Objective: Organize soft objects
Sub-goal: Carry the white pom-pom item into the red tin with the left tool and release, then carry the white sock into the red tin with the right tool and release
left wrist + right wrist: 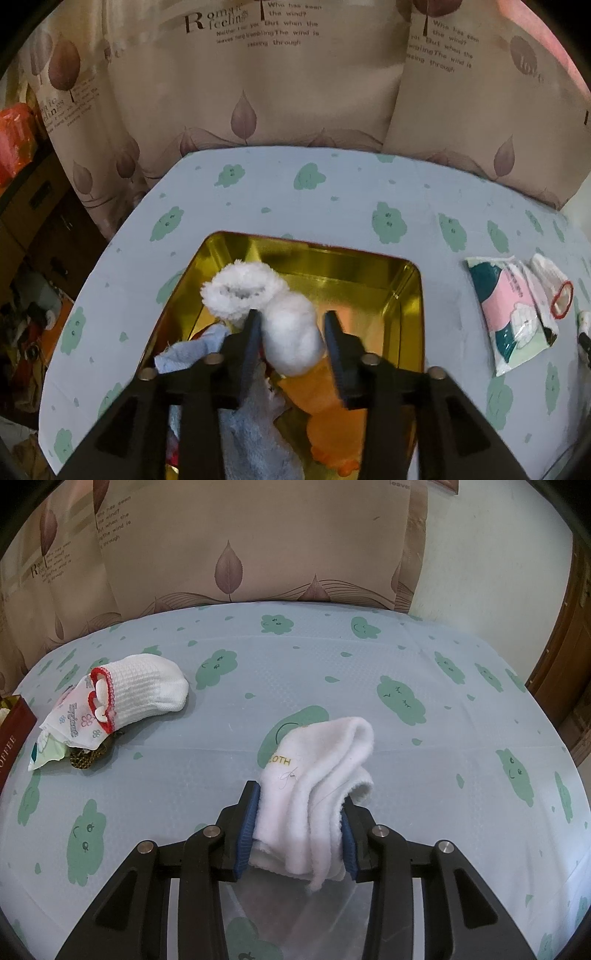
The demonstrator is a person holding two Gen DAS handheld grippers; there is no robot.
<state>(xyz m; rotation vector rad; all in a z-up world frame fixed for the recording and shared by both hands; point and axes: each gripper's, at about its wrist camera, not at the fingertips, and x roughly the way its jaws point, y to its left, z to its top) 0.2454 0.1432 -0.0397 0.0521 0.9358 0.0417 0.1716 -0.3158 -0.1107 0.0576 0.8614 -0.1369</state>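
The left tongs [291, 325] stand apart over the gold tin [406, 284] on the bench [332, 199], a fluffy white sock [258, 295] between the pads: the left pad seems to brush it, the right is clear of it. The sock rests on a blue cloth [199, 350] and an orange cloth [325, 387] in the tin. The right tongs [299, 819] are clamped on a folded white sock [325, 768], bunched between the blue pads. It looks light, limp and squashy, so a grip across the thick folded middle should hold. A red-trimmed sock [147, 686] lies on packets at the far left.
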